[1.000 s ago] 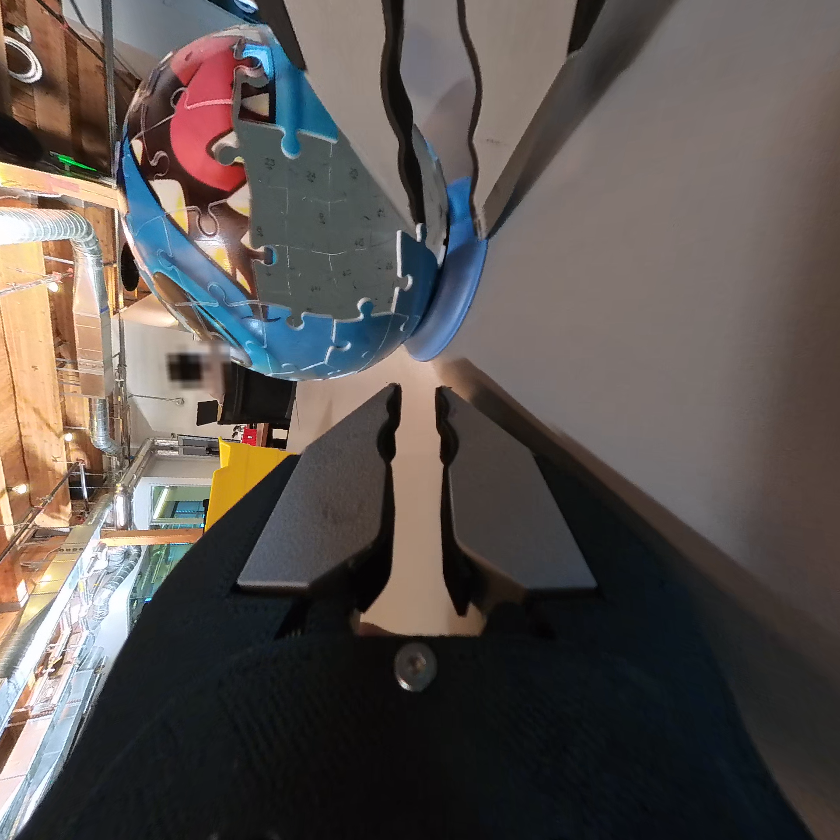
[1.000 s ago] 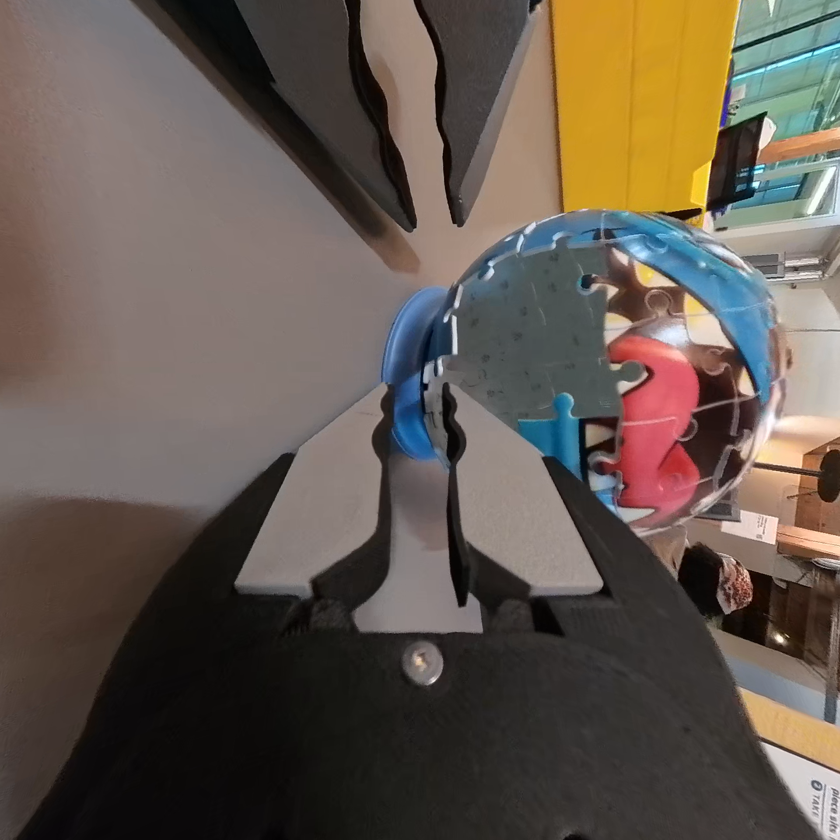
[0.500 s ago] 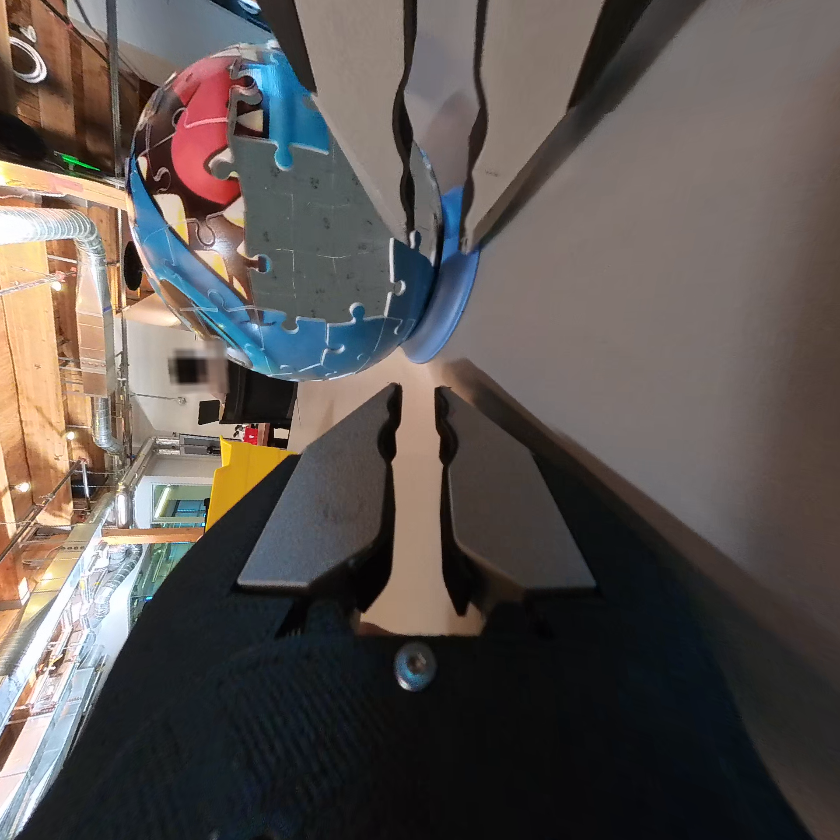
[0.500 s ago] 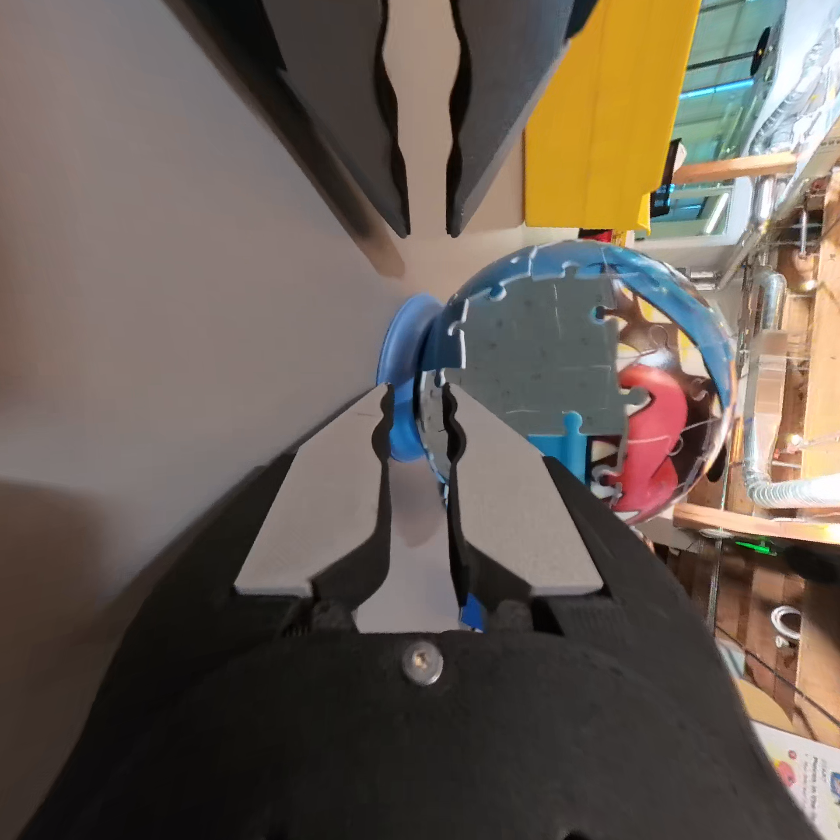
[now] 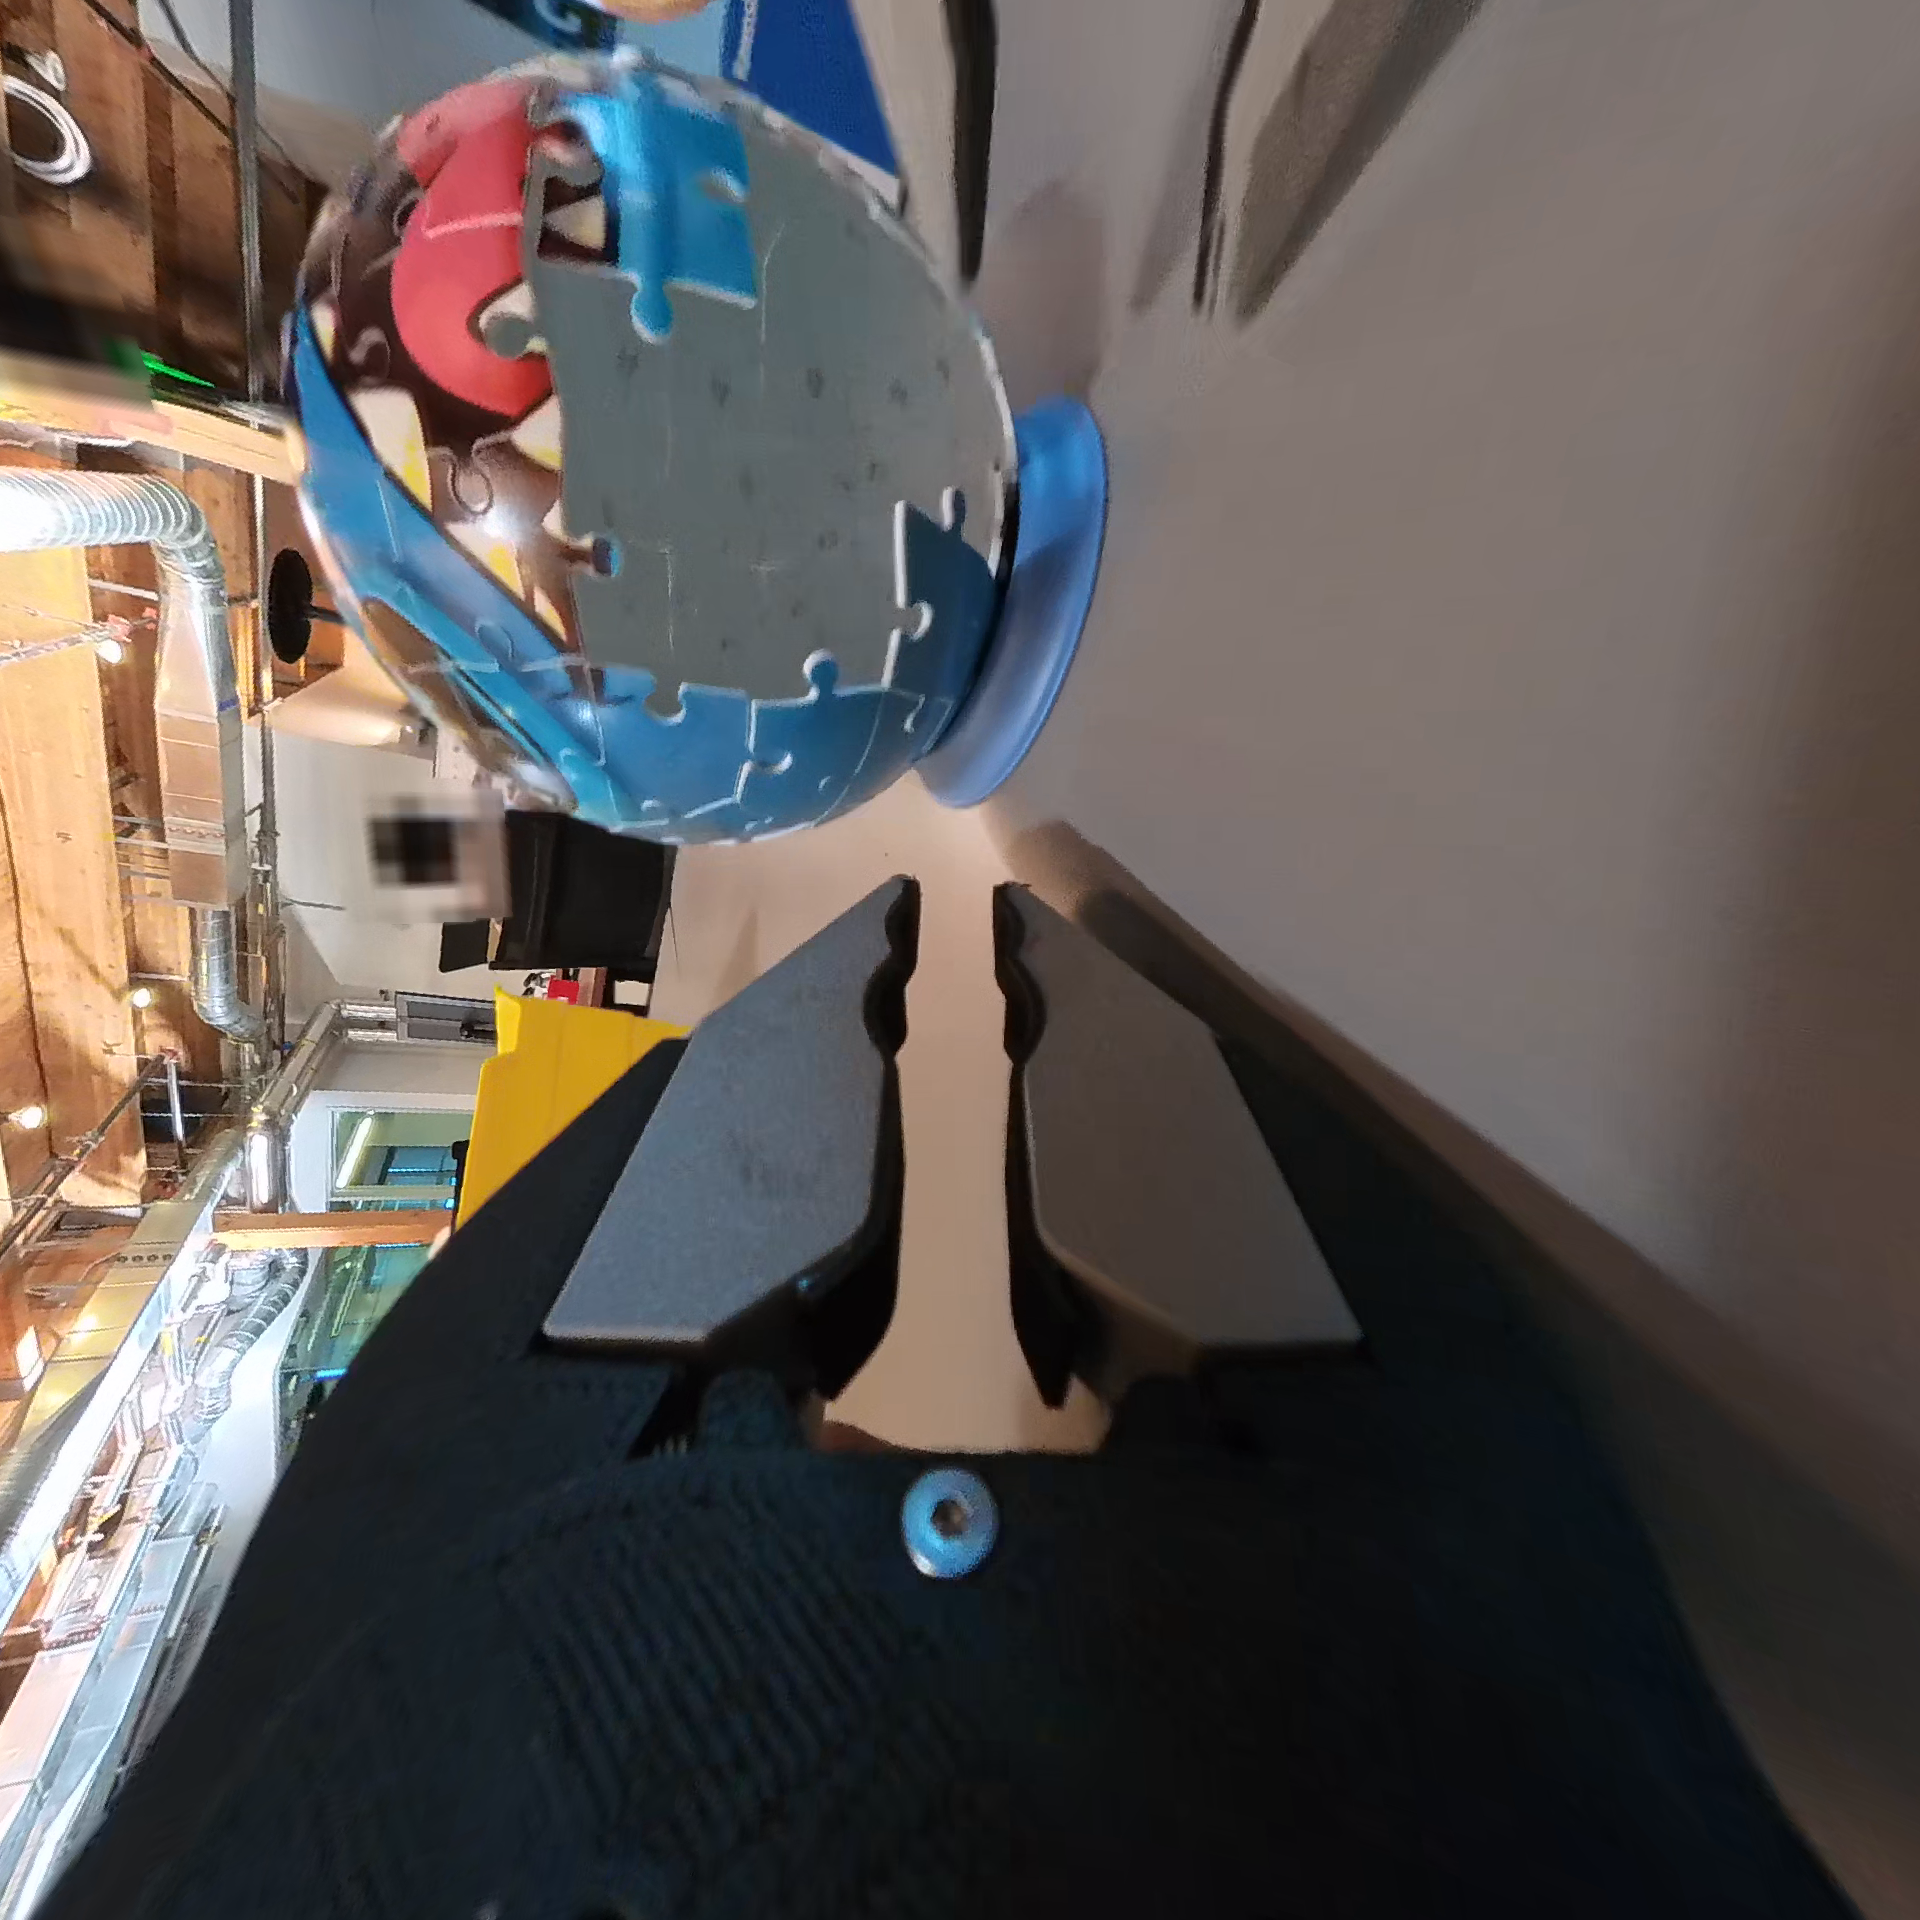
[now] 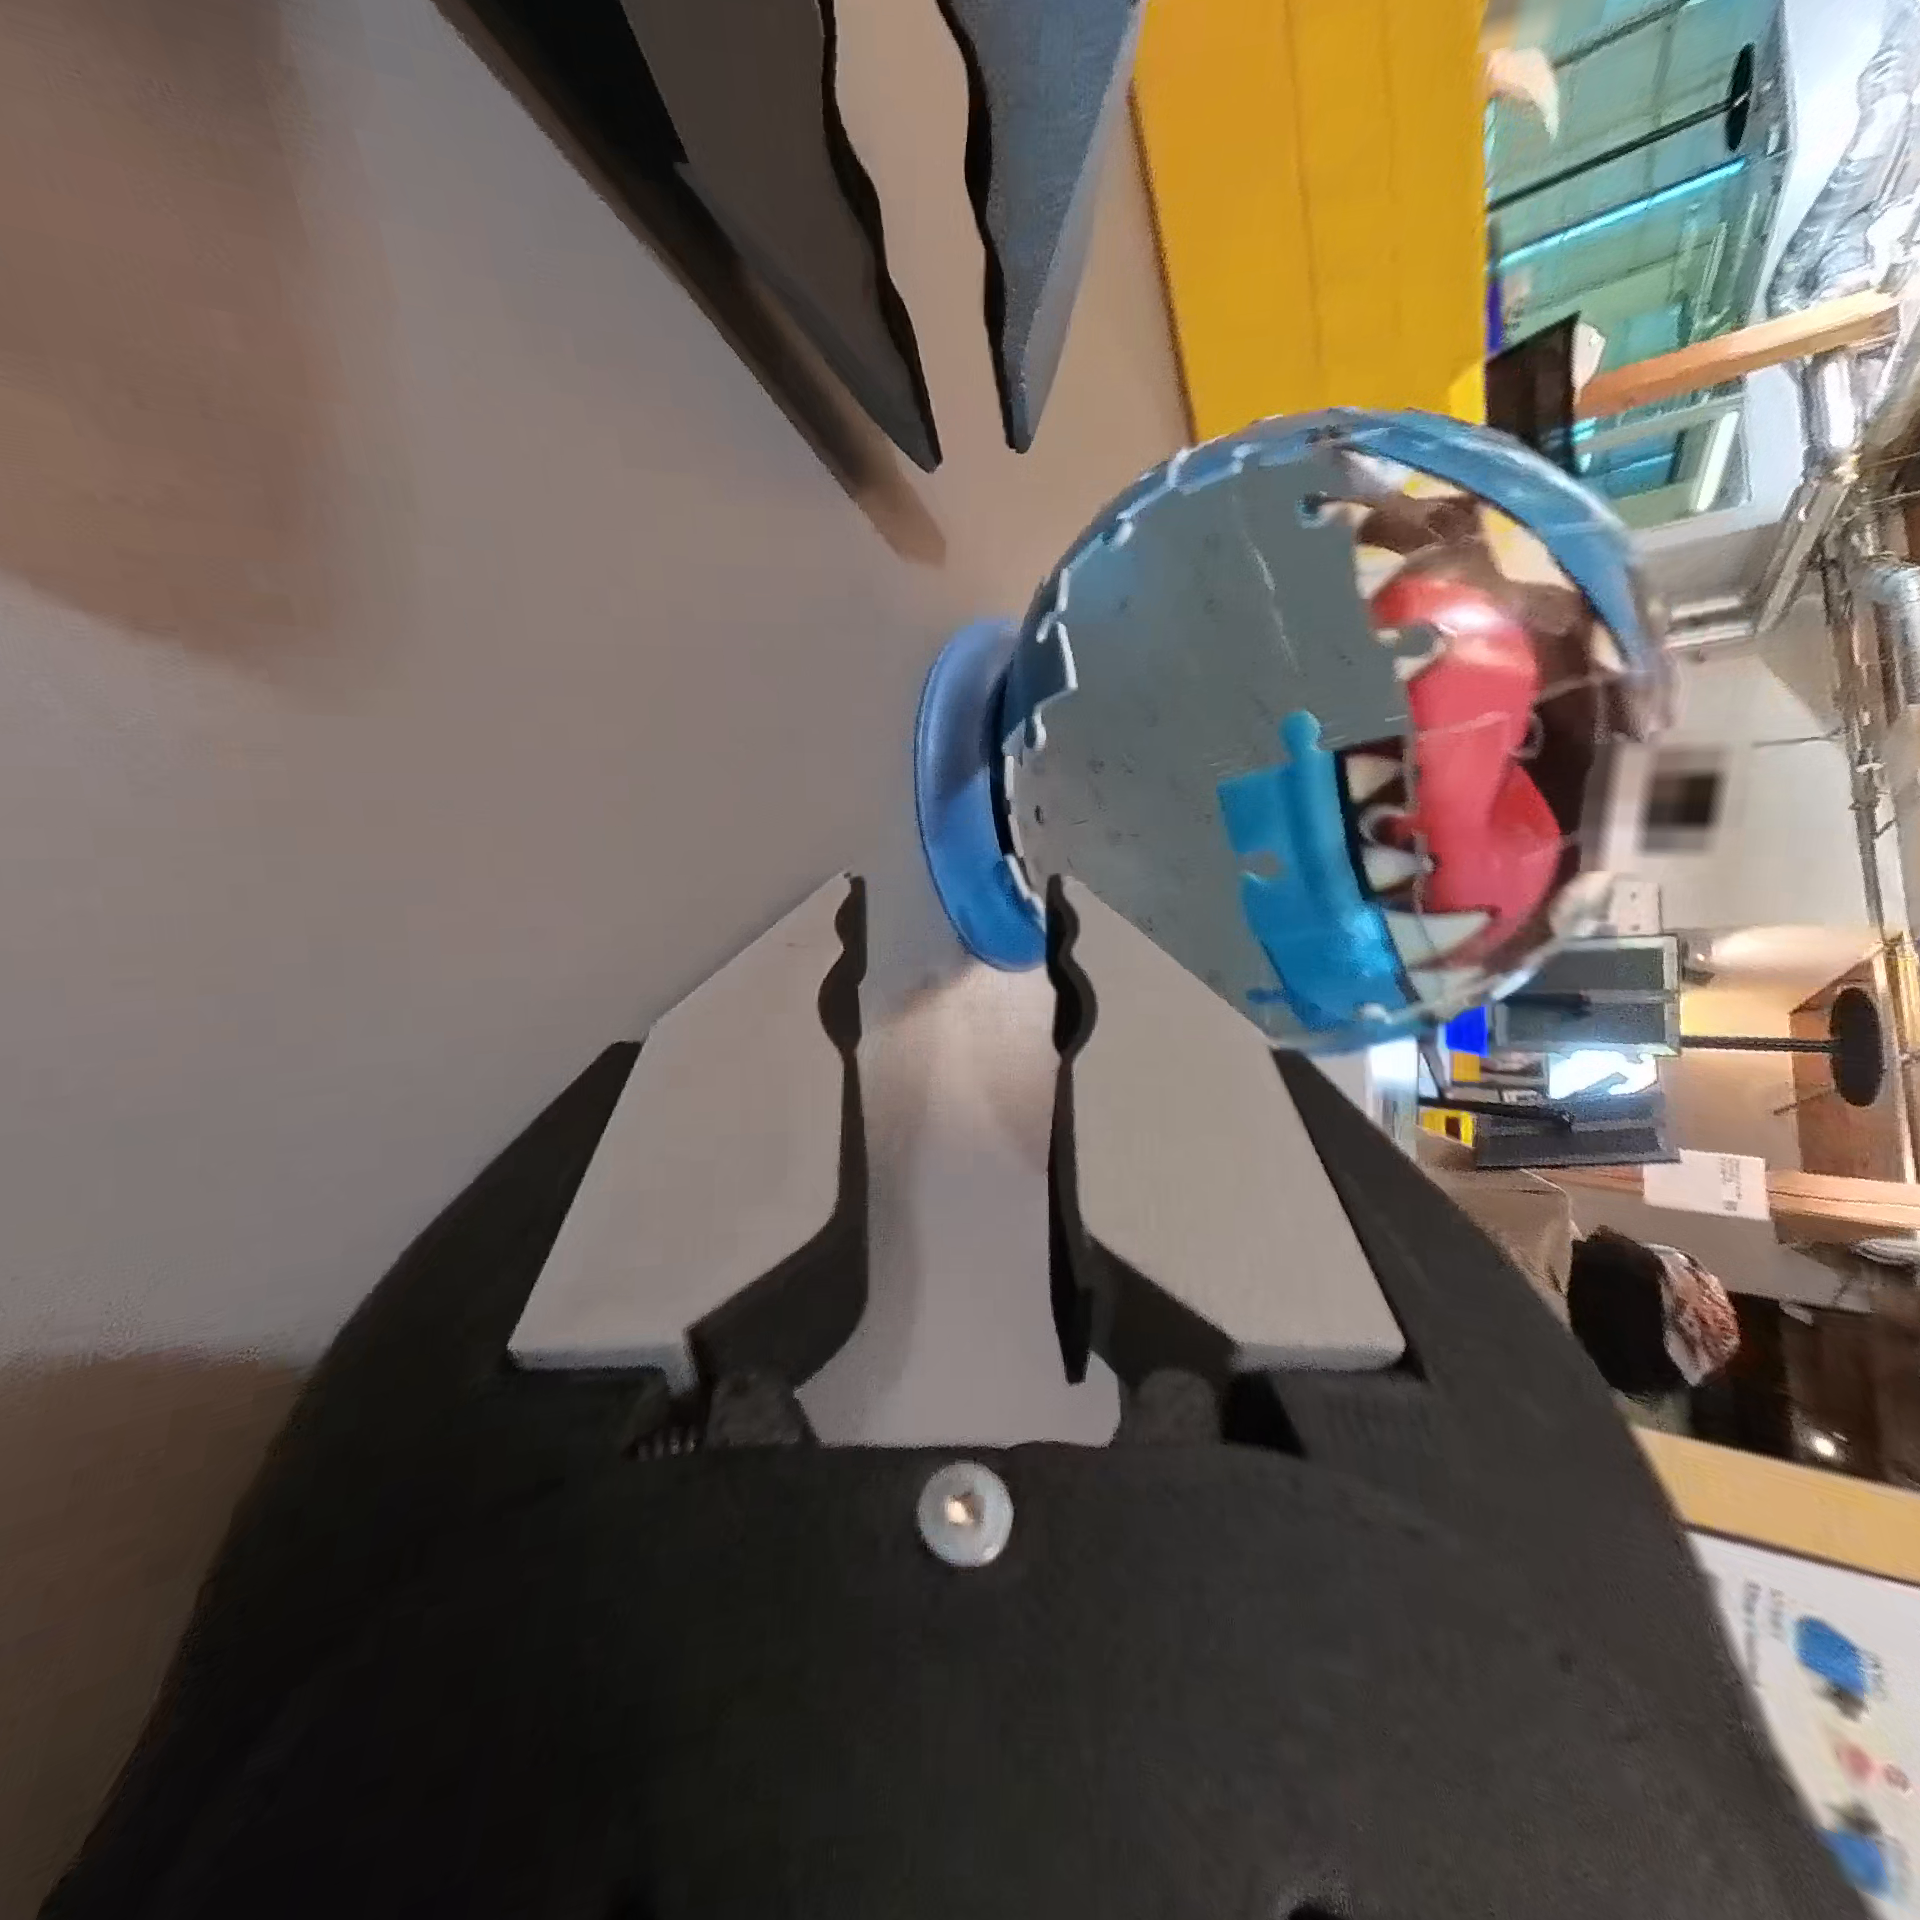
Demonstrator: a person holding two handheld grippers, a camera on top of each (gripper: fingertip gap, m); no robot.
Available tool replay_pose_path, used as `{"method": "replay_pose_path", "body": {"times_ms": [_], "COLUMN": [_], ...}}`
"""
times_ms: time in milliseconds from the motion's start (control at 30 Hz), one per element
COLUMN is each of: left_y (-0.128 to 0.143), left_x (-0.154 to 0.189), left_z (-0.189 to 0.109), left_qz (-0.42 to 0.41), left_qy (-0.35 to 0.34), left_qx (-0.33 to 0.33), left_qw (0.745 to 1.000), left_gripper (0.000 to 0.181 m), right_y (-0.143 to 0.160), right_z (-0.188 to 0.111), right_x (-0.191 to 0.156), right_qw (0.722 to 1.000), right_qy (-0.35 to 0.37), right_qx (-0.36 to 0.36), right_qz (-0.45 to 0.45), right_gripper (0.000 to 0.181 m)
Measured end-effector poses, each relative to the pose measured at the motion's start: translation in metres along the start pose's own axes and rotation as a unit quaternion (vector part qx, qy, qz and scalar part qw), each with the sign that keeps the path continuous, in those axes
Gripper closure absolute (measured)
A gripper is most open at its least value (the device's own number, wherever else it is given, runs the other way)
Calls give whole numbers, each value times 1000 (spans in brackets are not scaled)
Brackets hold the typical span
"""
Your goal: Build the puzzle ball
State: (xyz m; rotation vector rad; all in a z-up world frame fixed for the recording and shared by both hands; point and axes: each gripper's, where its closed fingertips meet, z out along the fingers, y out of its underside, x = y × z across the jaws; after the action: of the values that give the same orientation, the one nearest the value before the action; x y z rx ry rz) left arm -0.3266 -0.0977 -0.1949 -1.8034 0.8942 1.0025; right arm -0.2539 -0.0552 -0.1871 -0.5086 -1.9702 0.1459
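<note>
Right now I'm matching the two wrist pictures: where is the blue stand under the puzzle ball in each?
Left wrist view: stand right of centre, upper half.
Right wrist view: stand centre, above the right gripper.
Shared landmark: the ball's grey patch.

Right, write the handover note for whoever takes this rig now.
Left tool: open, empty, short of the ball.
Right tool: open, empty, tips beside the stand; nothing between them.
The blue-and-red plastic puzzle ball sits on its round blue stand on the pale grey table.
Done: most of the shell is assembled.
Left: a large opening shows grey piece backs inside, so pieces are missing there. No loose pieces are in view; find them first.
</note>
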Motion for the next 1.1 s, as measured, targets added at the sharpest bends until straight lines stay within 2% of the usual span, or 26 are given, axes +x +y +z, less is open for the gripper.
{"method": "replay_pose_path", "body": {"times_ms": [33, 100, 167, 200, 233, 300, 367, 400, 500, 533, 567, 600, 633, 700, 767, 833, 900, 1033, 1100], "left_y": [3, 9, 12, 12, 9, -4, -15, -14, -11, -11, -11, -11, -10, -13, -19, -23, -28, -29, -29], "left_x": [-1, -4, -3, -5, -7, -12, -27, -35, -56, -62, -67, -71, -74, -77, -74, -69, -68, -68, -66], "left_z": [0, -3, -6, -8, -10, -17, -23, -23, -19, -16, -12, -7, -1, 8, 13, 18, 20, 19, 18], "left_qz": [-7, -49, -134, -182, -231, -333, -437, -490, -610, -635, -652, -664, -674, -694, -705, -707, -707, -691, -672], "left_qy": [2, 21, 78, 106, 133, 197, 240, 256, 310, 322, 327, 325, 321, 320, 335, 345, 351, 339, 327], "left_qx": [-2, 0, 2, 6, 15, 58, 110, 122, 144, 151, 156, 159, 156, 153, 145, 137, 143, 149, 154], "left_qw": [1000, 999, 988, 978, 964, 920, 860, 824, 715, 686, 666, 655, 647, 627, 608, 602, 597, 621, 646], "left_gripper": [169, 165, 158, 149, 140, 129, 128, 126, 118, 120, 119, 117, 115, 108, 103, 102, 101, 102, 106], "right_y": [-3, -5, 10, 18, 23, 27, 29, 31, 28, 24, 22, 20, 18, 19, 20, 16, 13, 11, 12], "right_z": [-10, -35, -55, -61, -66, -70, -66, -61, -42, -36, -29, -22, -14, 4, 12, 15, 18, 22, 26], "right_x": [4, 21, 48, 60, 71, 88, 101, 106, 106, 104, 104, 105, 104, 92, 91, 89, 86, 87, 92], "right_qw": [999, 991, 969, 953, 932, 874, 799, 755, 626, 591, 566, 553, 549, 554, 548, 535, 536, 565, 576], "right_qy": [12, 49, 81, 85, 79, 36, -36, -76, -231, -271, -295, -304, -308, -323, -324, -338, -344, -339, -324], "right_qx": [25, 91, 125, 137, 155, 196, 227, 233, 235, 234, 235, 240, 237, 193, 184, 182, 176, 177, 189], "right_qz": [16, 87, 196, 256, 317, 443, 556, 608, 707, 722, 733, 738, 740, 742, 749, 752, 750, 731, 726], "right_gripper": [154, 181, 181, 181, 169, 130, 118, 106, 93, 85, 83, 88, 90, 77, 78, 78, 72, 69, 70]}}
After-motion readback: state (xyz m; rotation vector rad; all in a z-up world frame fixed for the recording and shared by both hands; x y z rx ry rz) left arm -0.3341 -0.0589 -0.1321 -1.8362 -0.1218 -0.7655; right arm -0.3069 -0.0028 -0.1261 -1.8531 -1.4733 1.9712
